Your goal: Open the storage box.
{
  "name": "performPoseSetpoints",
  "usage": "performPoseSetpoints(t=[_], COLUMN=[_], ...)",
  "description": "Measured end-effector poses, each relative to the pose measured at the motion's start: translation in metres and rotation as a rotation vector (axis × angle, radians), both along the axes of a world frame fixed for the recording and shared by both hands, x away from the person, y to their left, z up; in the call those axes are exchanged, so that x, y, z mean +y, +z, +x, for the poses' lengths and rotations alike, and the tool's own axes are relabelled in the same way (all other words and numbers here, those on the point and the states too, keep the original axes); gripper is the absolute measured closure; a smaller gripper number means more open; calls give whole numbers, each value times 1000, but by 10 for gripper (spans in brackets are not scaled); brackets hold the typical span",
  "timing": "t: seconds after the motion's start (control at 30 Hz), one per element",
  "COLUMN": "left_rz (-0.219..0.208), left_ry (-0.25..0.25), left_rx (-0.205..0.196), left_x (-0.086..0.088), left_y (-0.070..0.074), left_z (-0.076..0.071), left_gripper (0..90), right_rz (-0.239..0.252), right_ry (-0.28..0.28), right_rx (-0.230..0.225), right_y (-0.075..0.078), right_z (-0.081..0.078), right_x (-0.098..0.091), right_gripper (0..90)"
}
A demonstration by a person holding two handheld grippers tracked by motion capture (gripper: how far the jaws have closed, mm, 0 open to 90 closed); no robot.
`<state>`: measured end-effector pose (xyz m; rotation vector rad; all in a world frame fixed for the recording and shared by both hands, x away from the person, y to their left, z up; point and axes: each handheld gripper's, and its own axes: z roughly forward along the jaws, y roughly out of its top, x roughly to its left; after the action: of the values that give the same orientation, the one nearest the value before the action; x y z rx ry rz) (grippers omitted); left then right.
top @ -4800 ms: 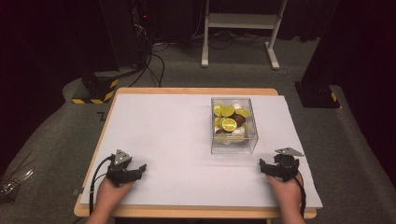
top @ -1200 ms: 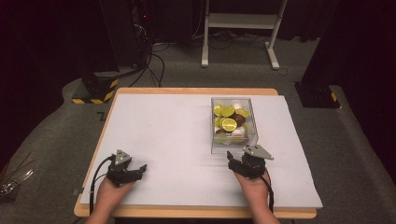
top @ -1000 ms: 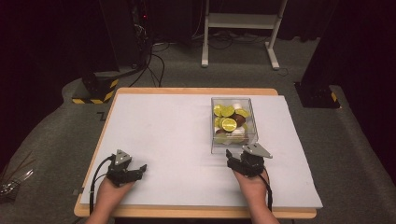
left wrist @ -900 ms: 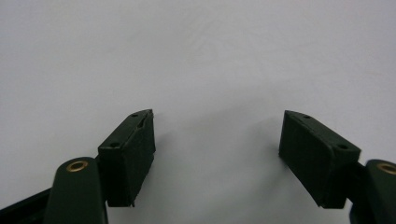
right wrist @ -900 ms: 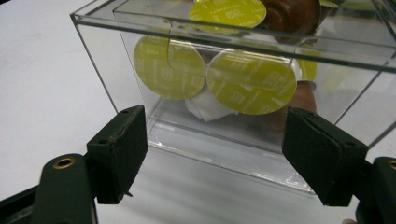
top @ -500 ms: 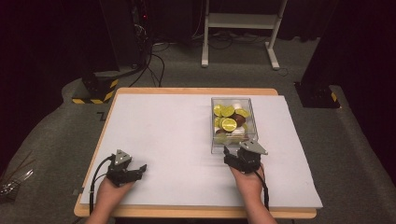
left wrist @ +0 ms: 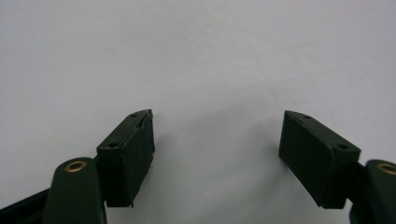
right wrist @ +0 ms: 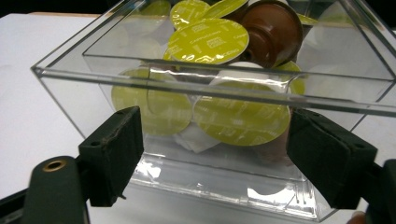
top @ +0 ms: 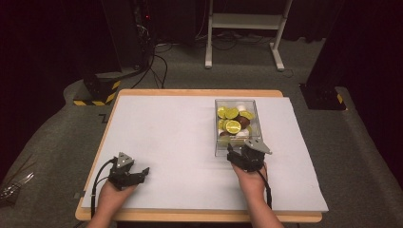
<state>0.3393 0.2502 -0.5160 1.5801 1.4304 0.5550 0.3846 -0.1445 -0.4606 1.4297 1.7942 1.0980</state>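
A clear plastic box (top: 216,128) stands on the right half of the white sheet (top: 171,128), holding several yellow-green capsules (top: 233,126) and some brown ones. My right gripper (top: 236,152) sits just in front of the box's near wall. In the right gripper view its jaws (right wrist: 215,154) stand open and low against that wall (right wrist: 210,86), with nothing between them. Through the wall I see yellow-green foil lids (right wrist: 208,42) and a brown capsule (right wrist: 273,28). My left gripper (top: 141,173) rests open at the front left of the sheet. The left gripper (left wrist: 217,144) has bare white surface between its jaws.
The wooden table edge (top: 199,216) runs along the front. Past the table's far side are grey carpet, cables (top: 157,61), a black-and-yellow striped block (top: 97,90) and the legs of a white stand (top: 242,23).
My right gripper has come in from the sheet's right front toward the box and, over the last second, edged closer to its near wall. The left gripper has stayed put.
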Motion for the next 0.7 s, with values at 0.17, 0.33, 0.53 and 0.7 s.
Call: performPoseSetpoints(t=[0.17,0.33,0.53,0.7], left_rz=[-8,-4,-17,-21], left_ry=[7,0,16,19], left_rx=[-2,0,-7,-12], left_x=[-1,0,-2,-3], left_y=[0,0,-1,-1], left_z=[0,0,0,-1], left_gripper=[265,264,264,264], right_rz=[-3,-10,-9,-14], right_ry=[-19,-34,-46,-56], right_rx=[-3,-6,-10,-24], right_y=[1,2,4,3], right_z=[2,1,0,-1], right_x=[1,5,8,11], right_gripper=[215,254,285,316])
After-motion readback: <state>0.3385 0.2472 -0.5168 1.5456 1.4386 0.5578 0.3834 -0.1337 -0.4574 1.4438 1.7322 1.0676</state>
